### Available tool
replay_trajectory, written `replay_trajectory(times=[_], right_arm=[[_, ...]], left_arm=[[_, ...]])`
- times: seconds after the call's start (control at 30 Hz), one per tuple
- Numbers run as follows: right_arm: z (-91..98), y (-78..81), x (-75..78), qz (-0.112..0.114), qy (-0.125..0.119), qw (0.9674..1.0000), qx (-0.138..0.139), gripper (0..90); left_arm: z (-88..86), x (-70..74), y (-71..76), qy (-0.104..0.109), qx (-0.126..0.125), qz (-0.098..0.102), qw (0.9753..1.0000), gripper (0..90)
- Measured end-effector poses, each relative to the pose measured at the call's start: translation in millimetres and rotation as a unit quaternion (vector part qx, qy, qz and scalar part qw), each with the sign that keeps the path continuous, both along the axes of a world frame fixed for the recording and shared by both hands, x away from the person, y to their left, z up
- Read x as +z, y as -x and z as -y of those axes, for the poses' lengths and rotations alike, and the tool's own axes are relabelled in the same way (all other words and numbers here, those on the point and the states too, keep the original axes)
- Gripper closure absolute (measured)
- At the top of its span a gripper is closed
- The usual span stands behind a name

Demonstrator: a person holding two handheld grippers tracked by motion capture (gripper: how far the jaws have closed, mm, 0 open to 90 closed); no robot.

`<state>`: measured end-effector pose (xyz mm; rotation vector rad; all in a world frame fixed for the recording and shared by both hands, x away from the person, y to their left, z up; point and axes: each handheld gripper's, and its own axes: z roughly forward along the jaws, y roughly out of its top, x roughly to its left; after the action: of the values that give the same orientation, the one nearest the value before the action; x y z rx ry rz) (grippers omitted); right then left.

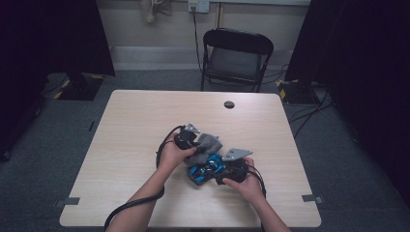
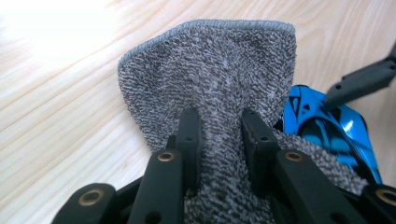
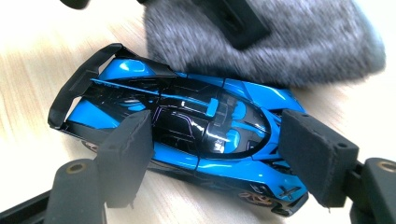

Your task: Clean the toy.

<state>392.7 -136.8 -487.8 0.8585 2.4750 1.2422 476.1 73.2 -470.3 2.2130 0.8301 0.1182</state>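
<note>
While my left tool (image 2: 219, 128) has its jaws pinching a fold of the grey terry cloth (image 2: 219, 70), the cloth fans out ahead of it over the surface (image 2: 60, 102), its stitched hem at the far end. Cloth bunched between the jaws, pads pressed into it from both sides. From the high view the left tool (image 1: 189, 140) sits mid-surface with the cloth (image 1: 208, 143) just beyond it, my left hand (image 1: 170, 155) wrapped round the body, cable looping back toward the near edge.

Right tool (image 3: 215, 149) has its jaws spread wide across a blue and black toy sports car (image 3: 187, 126); pads stand at either flank of the car's middle. Left-hand pad looks to be against the side, the right-hand one close to the nose side; full contact I cannot tell. Car lies on its wheels on the surface (image 3: 28, 60), rear wing toward upper left of the right gripper view. Cloth (image 3: 299, 51) lies just behind the car, touching or overlapping its far side, with the left tool's jaw dark and blurred on top.

High view: right tool (image 1: 231, 168) and right hand (image 1: 246, 181) near the front edge, car (image 1: 207, 169) between the two hands, cloth directly beyond it. Pale wood surface (image 1: 135, 121), black folding chair (image 1: 236, 55) behind.
</note>
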Motion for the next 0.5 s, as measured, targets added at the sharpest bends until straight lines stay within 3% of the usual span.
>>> replay_trajectory(times=[0.2, 0.5], right_arm=[[0.1, -0.1, 0.0, 0.000, -0.001, 1.0000, -0.001, 26.0], [0.2, 0.2, -0.2, 0.000, -0.001, 1.0000, 0.000, 26.1]], left_arm=[[1.6, -4.4, 2.3, -0.002, -0.005, 0.002, 1.0000, 72.3], [-22.6, -0.7, 19.2, -0.010, -0.020, -0.002, 0.9997, 72.5]])
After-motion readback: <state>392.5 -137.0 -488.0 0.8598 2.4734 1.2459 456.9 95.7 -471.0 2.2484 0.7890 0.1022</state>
